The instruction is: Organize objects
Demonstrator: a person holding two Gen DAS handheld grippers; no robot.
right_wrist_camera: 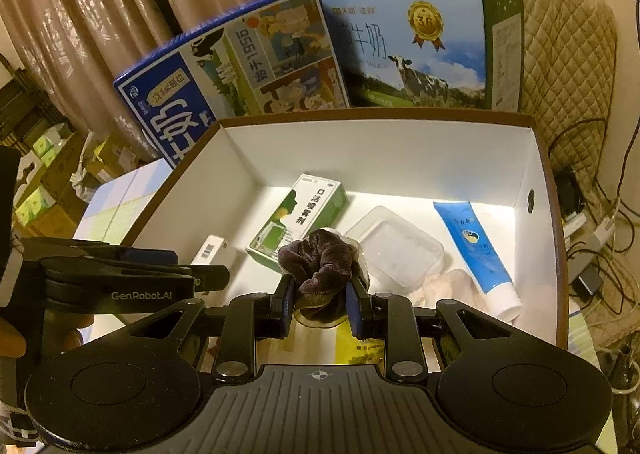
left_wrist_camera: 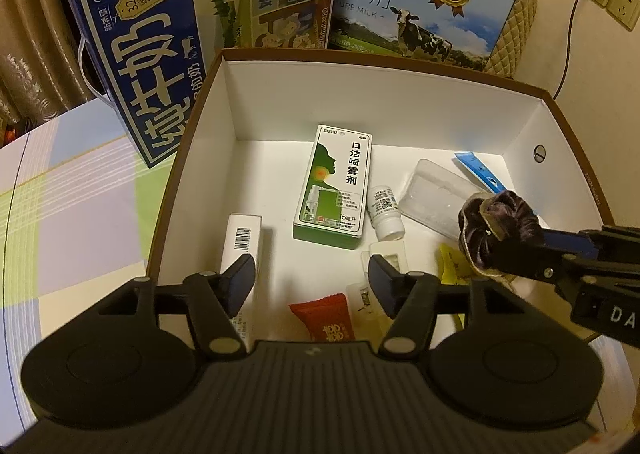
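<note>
Right tool [right_wrist_camera: 319,304] clenched on dark velvet scrunchie [right_wrist_camera: 318,264], held above the open box [right_wrist_camera: 400,121]. Left tool [left_wrist_camera: 311,280] released, empty. Best lowered into a bare patch between green spray carton [right_wrist_camera: 298,219] and clear plastic case [right_wrist_camera: 396,244], then released gently.

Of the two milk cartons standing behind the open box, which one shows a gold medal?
The light-blue carton with the cow photo, on the right; the dark-blue carton beside it has none.
</note>
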